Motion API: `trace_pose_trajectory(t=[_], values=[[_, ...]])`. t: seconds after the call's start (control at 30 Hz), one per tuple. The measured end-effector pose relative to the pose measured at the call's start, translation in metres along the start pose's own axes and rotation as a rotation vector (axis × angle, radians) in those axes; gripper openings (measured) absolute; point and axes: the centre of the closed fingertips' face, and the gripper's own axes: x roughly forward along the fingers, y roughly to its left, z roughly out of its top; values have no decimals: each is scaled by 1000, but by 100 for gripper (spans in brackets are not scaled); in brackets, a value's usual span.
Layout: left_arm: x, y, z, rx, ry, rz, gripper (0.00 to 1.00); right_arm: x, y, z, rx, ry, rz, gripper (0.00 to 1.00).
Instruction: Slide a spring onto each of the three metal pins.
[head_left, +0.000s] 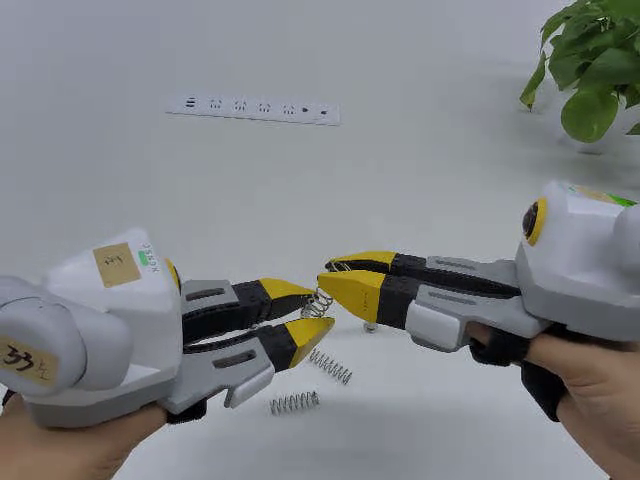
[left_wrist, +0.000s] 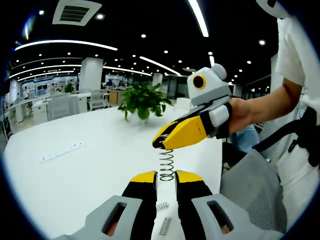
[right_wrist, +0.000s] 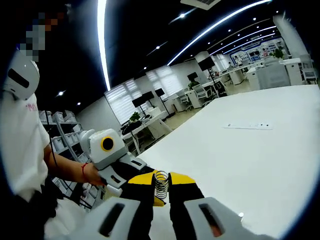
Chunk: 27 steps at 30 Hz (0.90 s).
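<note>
One spring (head_left: 318, 303) is held in the air between both grippers. My left gripper (head_left: 308, 308), low on the left, is shut on its near end; in the left gripper view the spring (left_wrist: 166, 165) rises from between my jaws to the right gripper (left_wrist: 167, 142). My right gripper (head_left: 335, 277) comes in from the right, and the spring's other end (right_wrist: 161, 184) sits between its yellow tips. A small metal piece (head_left: 370, 327), perhaps a pin, shows just under the right jaws. Two loose springs (head_left: 330, 365) (head_left: 294, 402) lie on the table below.
The white table (head_left: 300, 190) stretches away, with a white power strip (head_left: 255, 108) at the back. A potted green plant (head_left: 590, 60) stands at the far right corner. A person's hand (head_left: 590, 385) holds the right gripper.
</note>
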Motion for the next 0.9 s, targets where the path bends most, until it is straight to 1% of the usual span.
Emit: trace_pose_trajectory(t=[0.07,0.23,0.47,0.9], values=[[1,-1,-2,11,11,-4,14,0,0,-1,-18,8,-2,11],[1,-2,-4,13,20,-7,13,1,2,-2,-55,27,-1,11],[0,-2,-5,7,22,-7,12,2,4,-5,-111,50,3,11],[0,-2,-8,14,30,-10,10,2,5,-8,-161,77,7,12]])
